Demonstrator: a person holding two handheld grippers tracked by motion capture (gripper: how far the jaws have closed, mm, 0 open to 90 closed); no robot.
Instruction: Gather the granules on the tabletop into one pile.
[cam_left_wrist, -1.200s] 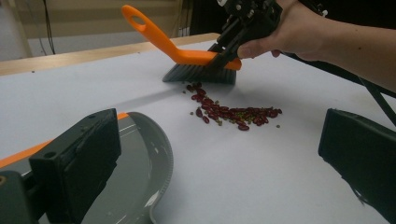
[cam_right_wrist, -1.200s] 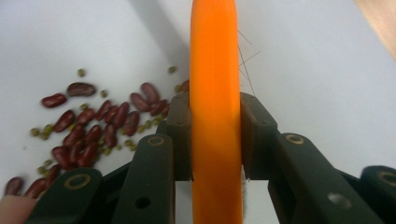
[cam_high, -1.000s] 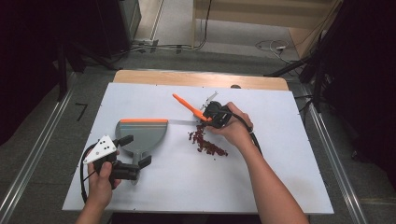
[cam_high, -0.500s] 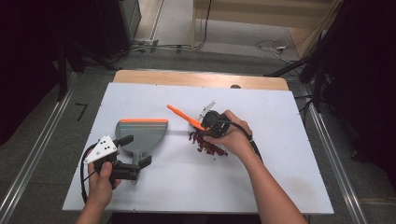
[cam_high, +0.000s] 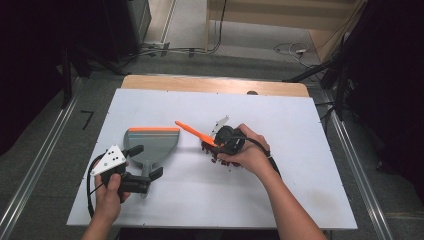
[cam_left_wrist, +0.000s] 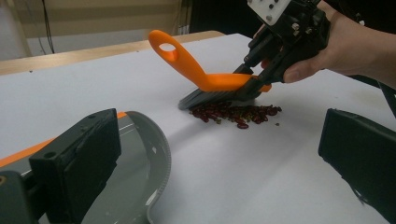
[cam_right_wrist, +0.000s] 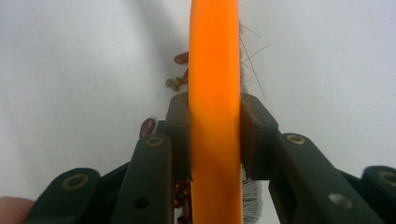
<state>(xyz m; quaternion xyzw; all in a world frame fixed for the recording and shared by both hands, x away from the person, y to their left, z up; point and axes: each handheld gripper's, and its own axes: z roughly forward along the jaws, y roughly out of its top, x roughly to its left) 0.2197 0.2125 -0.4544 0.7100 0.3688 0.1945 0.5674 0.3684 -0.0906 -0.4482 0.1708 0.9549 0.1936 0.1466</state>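
Note:
An orange brush (cam_high: 194, 132) rests its grey bristles on a pile of dark red beans (cam_high: 220, 158) mid-table. My right gripper (cam_high: 220, 142) is shut on the brush's back. In the right gripper view the orange brush (cam_right_wrist: 215, 84) is clamped between both jaws of the right gripper (cam_right_wrist: 215, 135), with beans (cam_right_wrist: 181, 59) beside it. A grey dustpan (cam_high: 151, 143) with an orange lip lies left of the pile. My left gripper (cam_high: 145, 161) is open over its handle. In the left gripper view the left gripper (cam_left_wrist: 219, 128) stands open, facing the brush (cam_left_wrist: 205, 77), the beans (cam_left_wrist: 233, 112) and the dustpan (cam_left_wrist: 156, 149).
The white board (cam_high: 300, 175) lies on a wooden table, whose far edge (cam_high: 215, 84) shows behind it. Metal rails (cam_high: 35, 170) run along both sides on the floor. Cables (cam_high: 290, 49) lie beyond the far edge.
My right gripper has brought the brush down and toward me, onto the far side of the bean pile. The left gripper and dustpan have stayed put.

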